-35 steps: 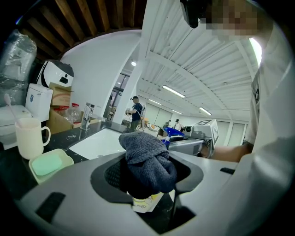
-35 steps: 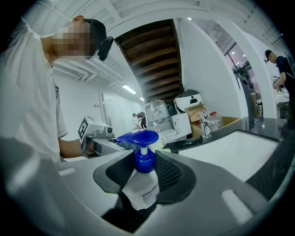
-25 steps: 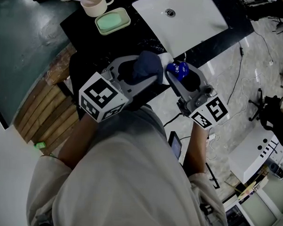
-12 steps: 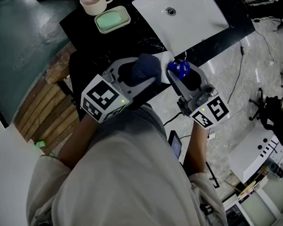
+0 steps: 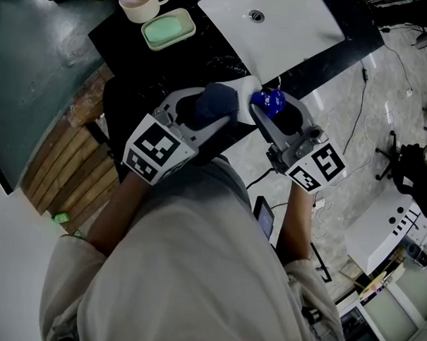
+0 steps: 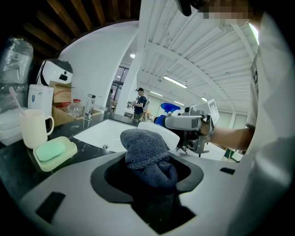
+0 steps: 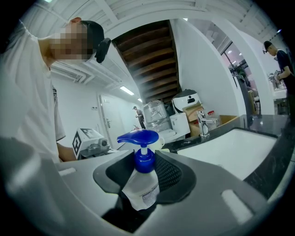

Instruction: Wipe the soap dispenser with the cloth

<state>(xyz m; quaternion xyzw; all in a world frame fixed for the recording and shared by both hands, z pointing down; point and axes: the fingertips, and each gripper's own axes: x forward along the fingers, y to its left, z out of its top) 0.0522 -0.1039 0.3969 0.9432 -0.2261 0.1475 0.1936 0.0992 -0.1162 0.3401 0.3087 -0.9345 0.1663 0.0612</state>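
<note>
- Left gripper (image 5: 205, 116) has crept slightly lower in the head view; its cube marker sits a touch lower and further right than a second ago. The cloth (image 5: 218, 103) has come with it.
- Right gripper (image 5: 283, 116) and the soap dispenser (image 5: 267, 102) have not shifted.
- Meaning: probably one slow pass of the cloth beside the dispenser, so wiping looks under way rather than finished.
- Head view: both grippers are held up in front of the person at the near edge of the black bench (image 5: 120, 38), not resting on it. Cloth is just left of the blue pump; contact can't be confirmed from here. Sink (image 5: 276, 35), green soap dish (image 5: 168, 30) and mug (image 5: 141, 2) are well apart and untouched.
- Left gripper view: jaws pinch the bunched grey cloth (image 6: 147, 154), which bulges up out of them. Only here does the right gripper (image 6: 186, 123) show side-on just behind the cloth, with a bit of blue pump (image 6: 170, 107) above it.
- Right gripper view: jaws spread wide but clamped on the dispenser body (image 7: 140, 189), pump pointing up. Only this view shows that grip. The cloth isn't visible here, only the left gripper's cube (image 7: 85, 138) off to the side.
</note>
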